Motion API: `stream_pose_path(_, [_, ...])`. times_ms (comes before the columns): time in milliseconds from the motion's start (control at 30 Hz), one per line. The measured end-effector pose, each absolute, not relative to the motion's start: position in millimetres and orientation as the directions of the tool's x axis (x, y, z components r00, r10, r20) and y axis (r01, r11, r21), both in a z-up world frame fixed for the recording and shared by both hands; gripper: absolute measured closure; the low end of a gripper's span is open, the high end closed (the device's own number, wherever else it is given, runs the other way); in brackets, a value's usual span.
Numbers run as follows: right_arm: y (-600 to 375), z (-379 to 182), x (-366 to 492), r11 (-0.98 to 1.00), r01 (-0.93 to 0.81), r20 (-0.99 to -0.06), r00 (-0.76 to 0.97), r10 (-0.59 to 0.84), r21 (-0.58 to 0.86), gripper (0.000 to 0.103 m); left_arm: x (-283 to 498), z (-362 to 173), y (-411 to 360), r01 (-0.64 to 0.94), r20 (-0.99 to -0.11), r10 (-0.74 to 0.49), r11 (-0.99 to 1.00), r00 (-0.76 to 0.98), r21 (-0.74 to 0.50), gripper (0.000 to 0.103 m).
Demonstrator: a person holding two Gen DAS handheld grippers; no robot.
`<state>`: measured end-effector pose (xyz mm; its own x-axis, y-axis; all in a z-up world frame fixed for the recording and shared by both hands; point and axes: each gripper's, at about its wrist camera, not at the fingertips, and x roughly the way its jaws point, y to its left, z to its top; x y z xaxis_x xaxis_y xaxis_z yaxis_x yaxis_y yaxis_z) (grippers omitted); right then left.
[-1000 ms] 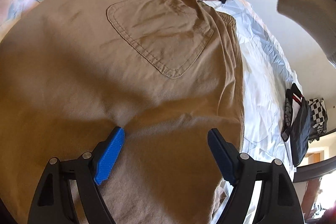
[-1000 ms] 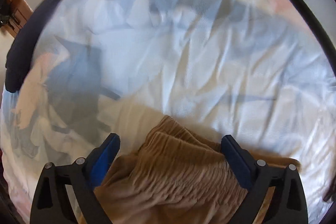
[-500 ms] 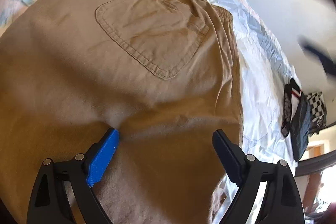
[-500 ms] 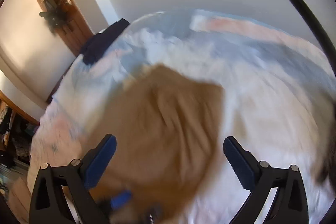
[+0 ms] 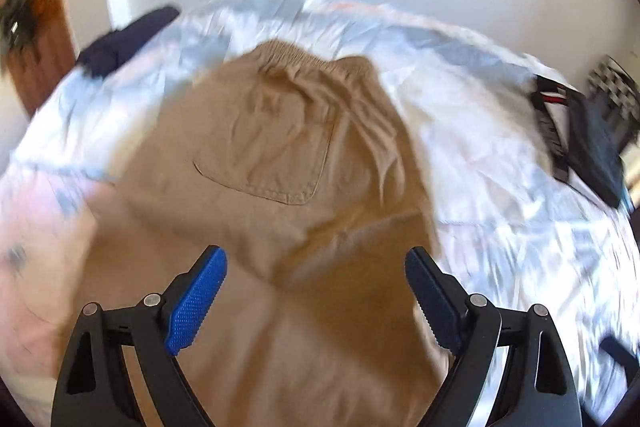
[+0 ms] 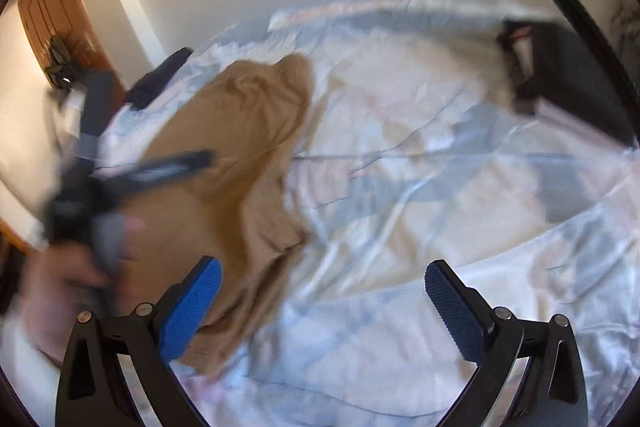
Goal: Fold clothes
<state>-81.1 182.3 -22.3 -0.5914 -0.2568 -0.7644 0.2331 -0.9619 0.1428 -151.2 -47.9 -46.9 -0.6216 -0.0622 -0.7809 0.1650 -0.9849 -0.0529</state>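
Bed [image 6: 420, 155] with pale rumpled sheet fills both views. Tan shorts [image 5: 280, 163] lie flat on bed left of middle, back pocket up, waistband toward wall. Dark folded clothes [image 6: 576, 79] at far right edge; dark item [image 5: 124, 43] at far left edge. Left gripper [image 5: 316, 303] above shorts, jaws just widened, released, nothing between. Right gripper [image 6: 322, 311] over sheet, jaws released, just opened, empty.

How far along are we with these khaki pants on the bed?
Done: the khaki pants lie folded lengthwise on the bedsheet, back pocket up. In hand: nothing; left gripper and right gripper are open and clear. Left: fold them shorter and set them by the dark clothes.
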Motion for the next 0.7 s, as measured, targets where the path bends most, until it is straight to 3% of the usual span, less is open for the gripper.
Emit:
stream_pose_path(200, [153, -47, -77, -0.944, 0.312, -0.844, -0.475, -0.251, 0.106, 0.0, -78, -16, -80, 0.186, -0.772, -0.1, -0.982, -0.628, -0.024, 0.013])
stream_pose_path(267, [149, -52, -77, -0.937, 0.331, -0.854, -0.452, -0.257, 0.107, 0.0, -57, -14, -94, 0.162, -0.765, -0.131, -0.986, -0.63, 0.036, 0.013])
stream_pose_path(433, [158, -46, -68, -0.914, 0.341, -0.832, -0.425, -0.357, 0.218, 0.0, -21, -13, -136, 0.05, -0.772, -0.054, -0.998, -0.634, 0.028, 0.013])
stream_pose_path(533, [159, -43, -60, -0.874, 0.372, -0.796, -0.4, -0.454, 0.312, 0.0, -12, -18, -164, 0.056, -0.779, -0.084, -0.996, -0.622, 0.063, 0.013])
stream_pose_path(700, [153, -71, -67, -0.786, 0.307, -0.751, -0.25, -0.611, 0.537, 0.001, -20, -42, -225, 0.018, -0.802, 0.155, -0.979, -0.577, -0.202, 0.013])
